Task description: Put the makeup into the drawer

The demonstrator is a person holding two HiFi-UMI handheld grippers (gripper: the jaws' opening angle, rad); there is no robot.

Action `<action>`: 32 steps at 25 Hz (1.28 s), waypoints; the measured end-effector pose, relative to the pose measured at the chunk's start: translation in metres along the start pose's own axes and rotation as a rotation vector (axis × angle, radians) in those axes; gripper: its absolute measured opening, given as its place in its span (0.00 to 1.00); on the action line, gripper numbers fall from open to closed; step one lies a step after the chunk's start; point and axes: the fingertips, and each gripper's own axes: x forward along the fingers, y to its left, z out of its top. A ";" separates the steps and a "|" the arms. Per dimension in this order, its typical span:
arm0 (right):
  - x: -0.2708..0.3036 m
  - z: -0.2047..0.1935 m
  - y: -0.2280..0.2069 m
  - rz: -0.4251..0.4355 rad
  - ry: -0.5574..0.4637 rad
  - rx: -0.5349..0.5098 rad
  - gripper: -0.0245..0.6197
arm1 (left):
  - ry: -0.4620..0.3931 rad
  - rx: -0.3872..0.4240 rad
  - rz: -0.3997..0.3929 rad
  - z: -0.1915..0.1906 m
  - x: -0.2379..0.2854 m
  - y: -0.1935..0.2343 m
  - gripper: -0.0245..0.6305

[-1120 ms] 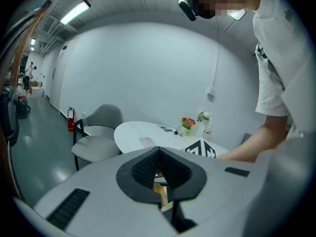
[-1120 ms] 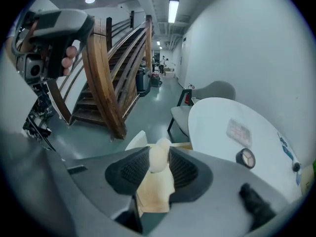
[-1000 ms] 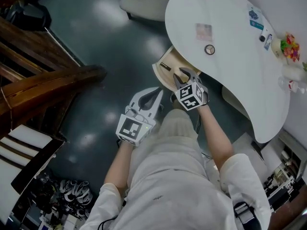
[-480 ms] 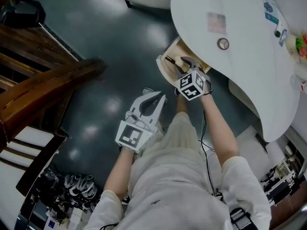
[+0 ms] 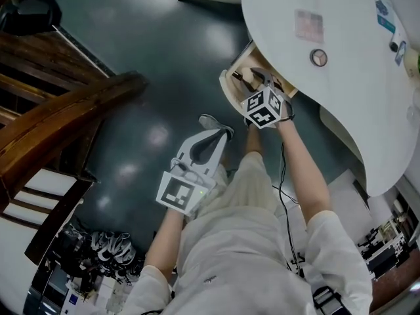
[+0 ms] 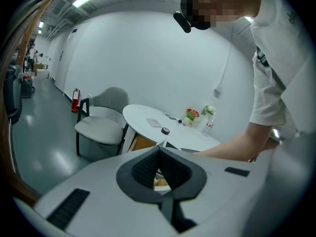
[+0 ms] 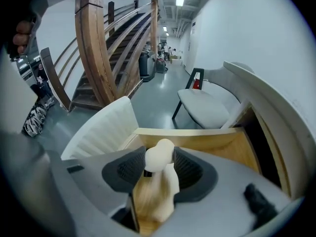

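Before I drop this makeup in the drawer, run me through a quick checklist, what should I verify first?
1. Drawer open, pulled out from under the white table: ok.
2. Right gripper above the drawer's opening, pointing down into it: ok.
3. Cream makeup bottle between the right jaws, which have just been opening; whether the pads press on it: cannot tell.
4. Landing spot directly beneath the bottle: cannot tell, the gripper hides it.
5. Left gripper shut, empty, off to the side of the drawer above the floor: ok.
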 end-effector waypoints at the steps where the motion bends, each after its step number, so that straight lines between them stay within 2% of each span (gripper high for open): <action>1: 0.002 -0.001 0.000 -0.003 0.001 -0.002 0.32 | 0.002 0.001 -0.001 -0.002 0.000 0.001 0.05; 20: 0.002 0.003 0.004 -0.002 -0.043 0.028 0.39 | 0.008 0.011 -0.006 -0.006 -0.003 0.004 0.05; 32: -0.021 0.005 0.009 0.010 -0.047 0.024 0.39 | -0.006 0.016 0.002 0.004 -0.004 -0.004 0.05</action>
